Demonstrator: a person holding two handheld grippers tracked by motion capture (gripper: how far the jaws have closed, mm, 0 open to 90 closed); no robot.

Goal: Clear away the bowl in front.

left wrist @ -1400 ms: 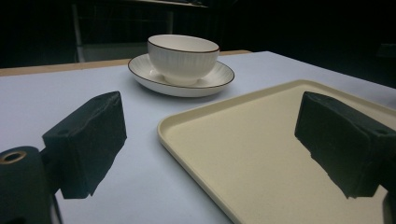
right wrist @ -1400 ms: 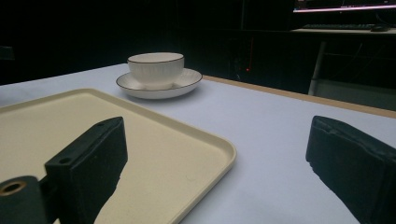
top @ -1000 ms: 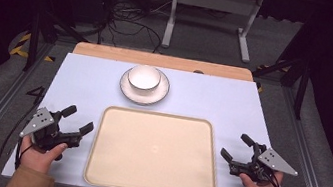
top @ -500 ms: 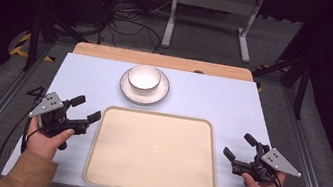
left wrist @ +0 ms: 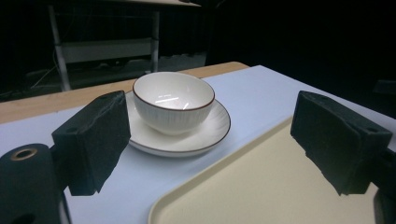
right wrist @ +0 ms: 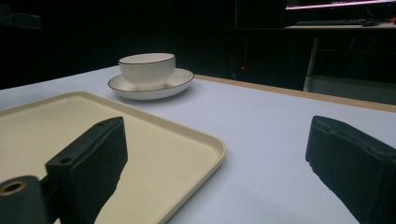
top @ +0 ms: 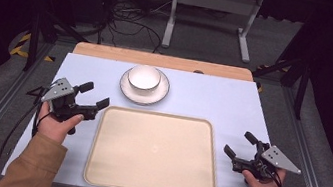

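Note:
A white bowl [top: 144, 77] [left wrist: 173, 101] [right wrist: 147, 69] sits upright on a white saucer [top: 127, 90] [left wrist: 205, 135] [right wrist: 180, 79] at the back middle of the table. A cream tray [top: 154, 151] [left wrist: 261, 186] [right wrist: 154, 149] lies in front of it with nothing on it. My left gripper [top: 94, 94] [left wrist: 215, 140] hovers open off the tray's left rear corner, jaws aimed toward the bowl. At the tray's right edge my right gripper [top: 240, 143] [right wrist: 215, 158] is held open, and its jaws are bare.
The light blue table top [top: 214, 101] ends in a wooden strip [top: 159, 60] at the back. Beyond it stand a metal stand [top: 207, 14] and loose cables [top: 125, 21] on a dark floor. Cables trail from both grippers.
My left gripper has risen and moved forward and to the right, toward the bowl. The right gripper has stayed almost in place.

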